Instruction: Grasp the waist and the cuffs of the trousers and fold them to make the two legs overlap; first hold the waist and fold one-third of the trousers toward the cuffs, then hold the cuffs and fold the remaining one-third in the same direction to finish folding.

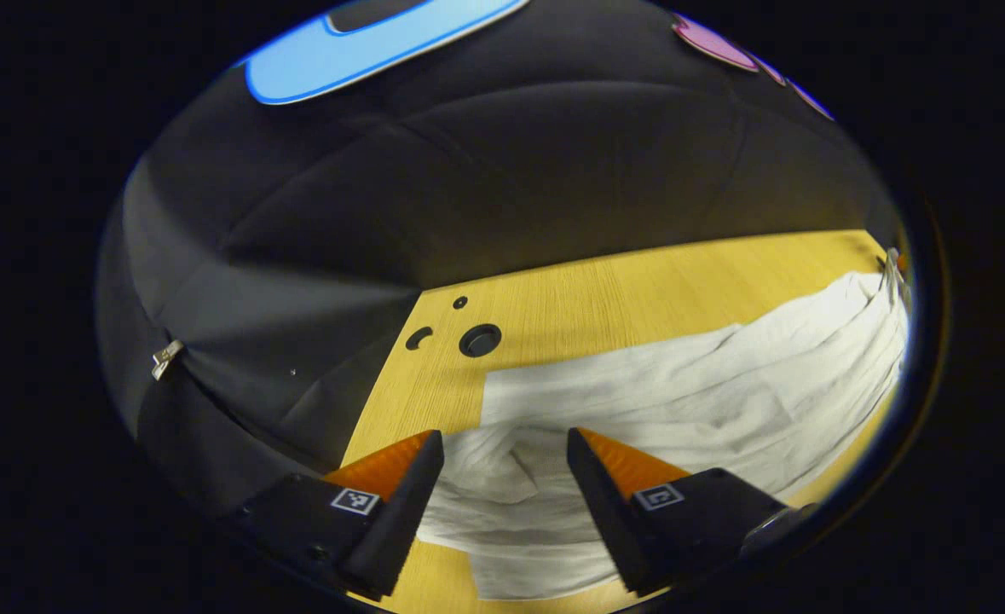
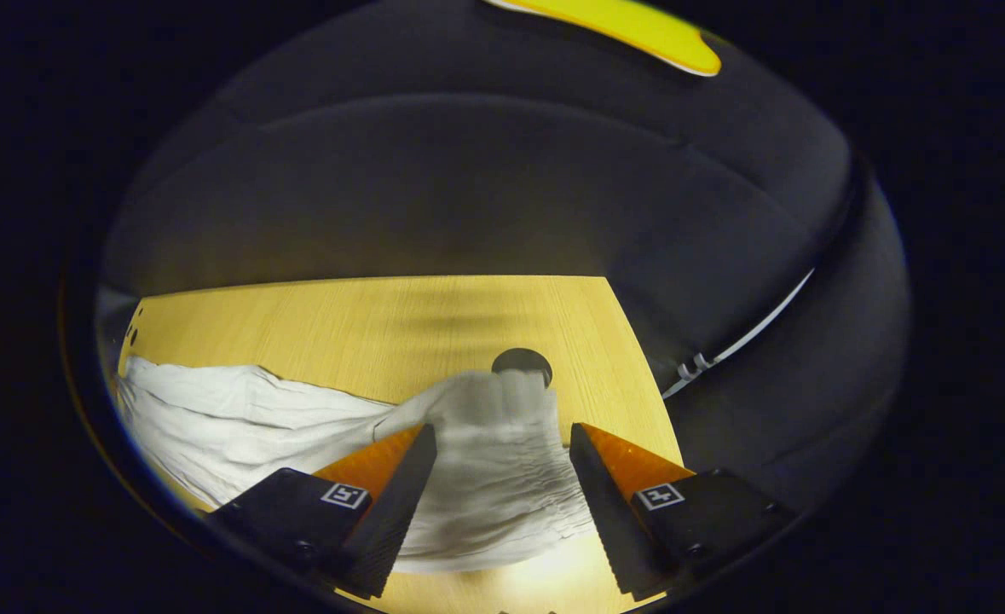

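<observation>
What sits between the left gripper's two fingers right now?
In the left gripper view, white trousers cloth lies between the open left gripper fingers, on the table.

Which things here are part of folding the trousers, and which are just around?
Part of the job:
- trousers
- left hand-held gripper, open, over one end of the trousers
- right hand-held gripper, open, over the gathered end

Just around:
- table
- holes in the table
- white cable beside the table

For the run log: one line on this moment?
left gripper open over trousers | right gripper open over gathered end | trousers on table
</observation>
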A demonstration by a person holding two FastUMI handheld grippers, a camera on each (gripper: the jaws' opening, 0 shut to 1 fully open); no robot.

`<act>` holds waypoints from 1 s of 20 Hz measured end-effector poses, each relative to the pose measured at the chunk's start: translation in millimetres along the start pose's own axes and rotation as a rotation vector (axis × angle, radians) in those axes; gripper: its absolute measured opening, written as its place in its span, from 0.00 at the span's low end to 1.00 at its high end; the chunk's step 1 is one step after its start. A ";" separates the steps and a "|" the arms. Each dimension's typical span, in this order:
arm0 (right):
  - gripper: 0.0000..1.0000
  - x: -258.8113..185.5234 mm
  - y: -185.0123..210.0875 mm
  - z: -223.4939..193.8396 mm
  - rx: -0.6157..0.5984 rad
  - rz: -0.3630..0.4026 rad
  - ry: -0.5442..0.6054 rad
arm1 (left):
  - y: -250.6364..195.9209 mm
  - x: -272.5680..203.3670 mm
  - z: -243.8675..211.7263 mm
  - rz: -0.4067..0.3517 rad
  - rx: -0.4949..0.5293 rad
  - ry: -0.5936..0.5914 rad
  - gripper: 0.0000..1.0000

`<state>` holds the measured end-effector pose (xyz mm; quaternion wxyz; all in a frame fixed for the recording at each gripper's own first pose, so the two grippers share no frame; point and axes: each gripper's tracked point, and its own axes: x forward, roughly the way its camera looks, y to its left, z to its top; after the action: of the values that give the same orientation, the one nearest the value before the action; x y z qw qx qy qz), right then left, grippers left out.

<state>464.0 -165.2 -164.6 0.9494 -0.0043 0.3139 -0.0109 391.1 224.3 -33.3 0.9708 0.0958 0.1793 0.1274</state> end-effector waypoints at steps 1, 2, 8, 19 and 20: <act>0.97 -6.8 -7.2 0.9 0.025 -0.011 -0.020 | 2.6 -10.0 5.3 0.001 -0.019 -0.019 0.96; 0.98 -11.6 -14.2 1.4 0.052 -0.027 -0.044 | 4.5 -19.8 9.3 0.001 -0.041 -0.037 0.97; 0.99 -32.0 -52.8 -18.9 0.250 -0.053 -0.096 | 20.3 -89.6 22.4 -0.029 -0.203 -0.121 0.97; 0.99 0.4 -34.6 -69.4 0.367 -0.084 -0.036 | 17.5 -149.6 -16.7 -0.041 -0.267 -0.069 0.98; 0.99 2.4 -36.1 -72.3 0.359 -0.097 -0.030 | 17.1 -148.1 -18.0 -0.038 -0.259 -0.068 0.98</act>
<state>422.1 -201.5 -223.6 0.9379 0.1497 0.2920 -0.1125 247.0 201.4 2.0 0.9828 -0.0296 0.1303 0.1278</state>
